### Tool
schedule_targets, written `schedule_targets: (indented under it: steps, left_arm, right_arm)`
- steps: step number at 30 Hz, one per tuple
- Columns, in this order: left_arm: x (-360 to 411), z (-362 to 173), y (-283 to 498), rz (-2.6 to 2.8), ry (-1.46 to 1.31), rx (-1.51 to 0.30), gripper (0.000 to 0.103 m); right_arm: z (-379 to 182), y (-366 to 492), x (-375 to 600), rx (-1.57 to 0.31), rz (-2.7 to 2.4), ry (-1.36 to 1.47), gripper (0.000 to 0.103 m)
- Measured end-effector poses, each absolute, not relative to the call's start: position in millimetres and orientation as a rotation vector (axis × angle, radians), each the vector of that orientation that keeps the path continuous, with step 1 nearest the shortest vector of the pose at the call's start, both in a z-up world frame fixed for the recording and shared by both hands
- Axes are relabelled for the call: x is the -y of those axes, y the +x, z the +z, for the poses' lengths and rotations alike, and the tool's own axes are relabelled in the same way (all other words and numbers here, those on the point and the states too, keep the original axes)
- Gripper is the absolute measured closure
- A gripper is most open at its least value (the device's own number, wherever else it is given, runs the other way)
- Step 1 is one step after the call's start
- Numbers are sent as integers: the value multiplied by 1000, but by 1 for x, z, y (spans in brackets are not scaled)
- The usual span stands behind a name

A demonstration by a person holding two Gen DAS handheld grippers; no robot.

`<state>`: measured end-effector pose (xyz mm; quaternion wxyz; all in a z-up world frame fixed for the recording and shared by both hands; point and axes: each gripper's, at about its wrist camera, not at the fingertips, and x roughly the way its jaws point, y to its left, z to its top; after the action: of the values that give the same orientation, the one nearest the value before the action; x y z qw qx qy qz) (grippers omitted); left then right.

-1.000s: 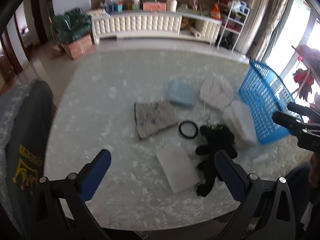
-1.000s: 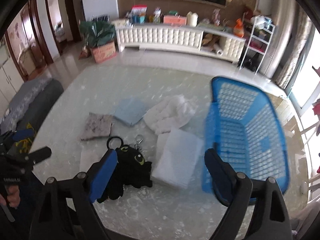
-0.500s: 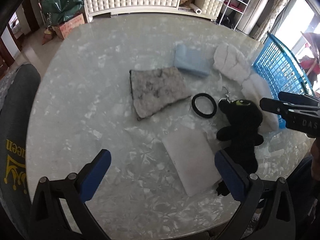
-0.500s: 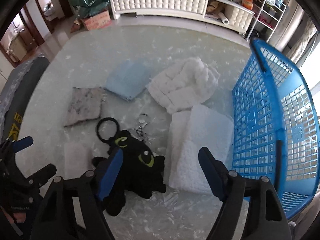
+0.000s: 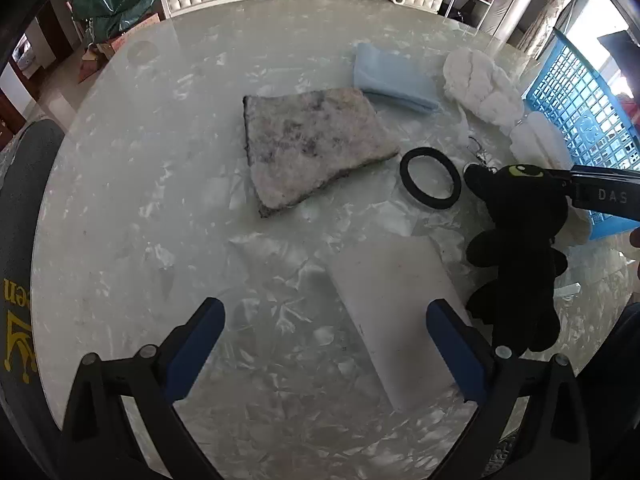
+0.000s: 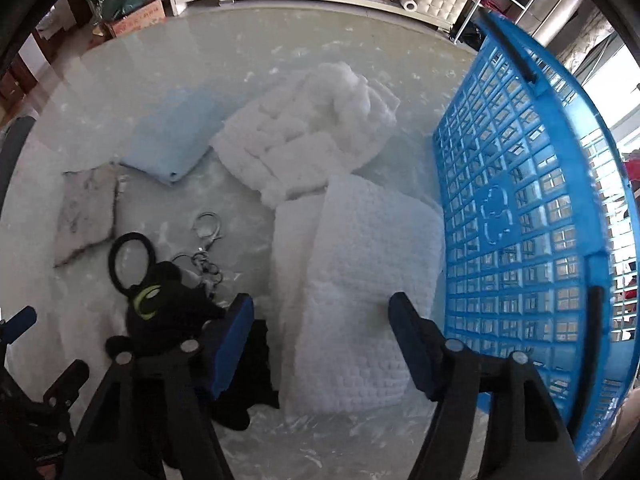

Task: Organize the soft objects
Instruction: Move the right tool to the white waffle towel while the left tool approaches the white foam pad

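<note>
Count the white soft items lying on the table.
3: a flat white pad nearest the left gripper, a puffy quilted piece beside the light blue cloth, and a knitted folded towel against the blue basket.

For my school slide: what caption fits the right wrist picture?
Open right gripper hovers over a white knitted cloth, between a black plush toy and a blue basket.

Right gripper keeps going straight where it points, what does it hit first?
Most likely the white knitted folded cloth lying between the open jaws of the right gripper; depth is unclear.
</note>
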<state>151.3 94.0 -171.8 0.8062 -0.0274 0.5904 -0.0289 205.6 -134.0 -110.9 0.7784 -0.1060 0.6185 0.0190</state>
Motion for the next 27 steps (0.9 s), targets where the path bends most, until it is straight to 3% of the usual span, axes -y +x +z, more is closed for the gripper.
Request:
schedule_targets:
  steps: [17,20,22,25,27]
  left_arm:
    - [-91,-185,164,-107,-85,-1280,7]
    - [-85,-185,167,-117,-64,-1266,8]
    - [-81,-183,167,-125,-46,-1259,15]
    - [-77,-178,167,-184,-70,-1257,40]
    - [-74,-176,167,-217,-84,-1259,54]
  right_arm:
    - [-149,229,141,-1370,38,-206,42]
    - [-160,235,142,-1371,45,-192,37]
    - [-165,239,146,-1373,47,-160,33]
    - [-171,243,157,-1372,62,-161,32]
    - [-172,244,161,-1376,54,-171,40]
